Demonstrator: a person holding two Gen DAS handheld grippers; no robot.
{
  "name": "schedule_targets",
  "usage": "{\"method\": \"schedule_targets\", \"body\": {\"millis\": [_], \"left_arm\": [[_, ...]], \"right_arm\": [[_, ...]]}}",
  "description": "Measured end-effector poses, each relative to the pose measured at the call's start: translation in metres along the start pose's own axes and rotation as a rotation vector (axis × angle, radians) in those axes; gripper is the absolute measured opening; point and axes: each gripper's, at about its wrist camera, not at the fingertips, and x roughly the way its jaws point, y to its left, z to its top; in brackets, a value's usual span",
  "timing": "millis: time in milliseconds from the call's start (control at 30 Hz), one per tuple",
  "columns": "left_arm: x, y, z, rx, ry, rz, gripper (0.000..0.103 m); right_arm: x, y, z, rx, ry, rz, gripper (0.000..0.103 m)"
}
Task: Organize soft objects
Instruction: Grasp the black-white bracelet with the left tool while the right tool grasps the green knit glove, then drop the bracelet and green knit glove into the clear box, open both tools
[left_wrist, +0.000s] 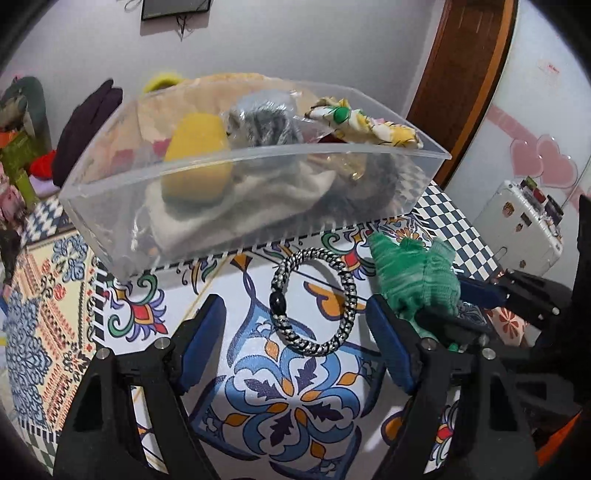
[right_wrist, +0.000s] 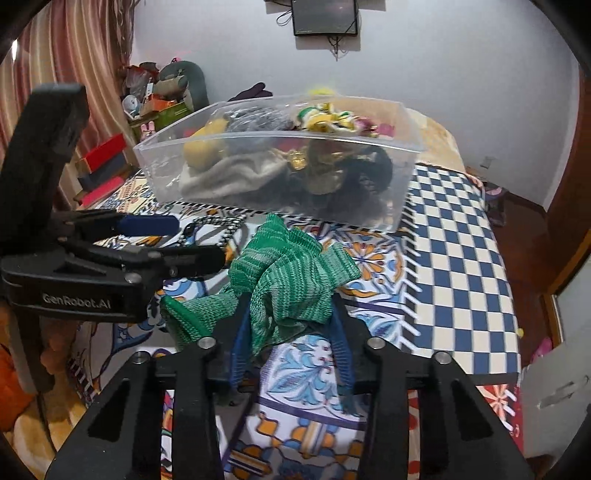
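A clear plastic bin sits on the patterned bedspread and holds several soft items: a yellow sponge, grey yarn, a floral cloth, beige fabric. It also shows in the right wrist view. A black-and-white braided hair band lies on the spread between my left gripper's open blue fingers. My right gripper is shut on a green knitted cloth, held just above the spread in front of the bin. The cloth also shows in the left wrist view, right of the band.
The bed's right edge drops to the floor by a wooden door. Boxes and clutter stand at the far left by a curtain. A white suitcase stands right of the bed. Dark clothing lies behind the bin.
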Motion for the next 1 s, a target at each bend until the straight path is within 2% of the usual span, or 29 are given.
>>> {"method": "schedule_targets", "body": {"millis": [100, 133, 233, 333, 433, 633, 1000], "left_arm": [[0.003, -0.004, 0.000, 0.009, 0.001, 0.009, 0.063], [0.004, -0.005, 0.000, 0.014, 0.001, 0.010, 0.051], [0.003, -0.006, -0.001, 0.032, 0.001, 0.000, 0.032], [-0.001, -0.005, -0.001, 0.034, -0.005, -0.016, 0.023], [-0.015, -0.003, -0.003, 0.044, -0.032, -0.008, 0.019], [-0.051, 0.002, 0.001, 0.041, -0.115, -0.006, 0.019], [-0.110, 0.016, 0.023, 0.026, -0.286, 0.022, 0.017]], "right_arm": [[-0.003, -0.005, 0.003, 0.018, -0.012, -0.012, 0.028], [-0.005, -0.006, 0.003, 0.019, -0.018, -0.015, 0.027], [-0.014, -0.007, 0.005, 0.013, -0.040, -0.022, 0.021], [-0.020, -0.005, 0.010, 0.011, -0.062, -0.027, 0.019], [-0.025, -0.004, 0.014, 0.006, -0.083, -0.031, 0.018], [-0.038, 0.002, 0.026, -0.011, -0.133, -0.024, 0.017], [-0.058, 0.011, 0.065, -0.027, -0.278, -0.015, 0.017]]}}
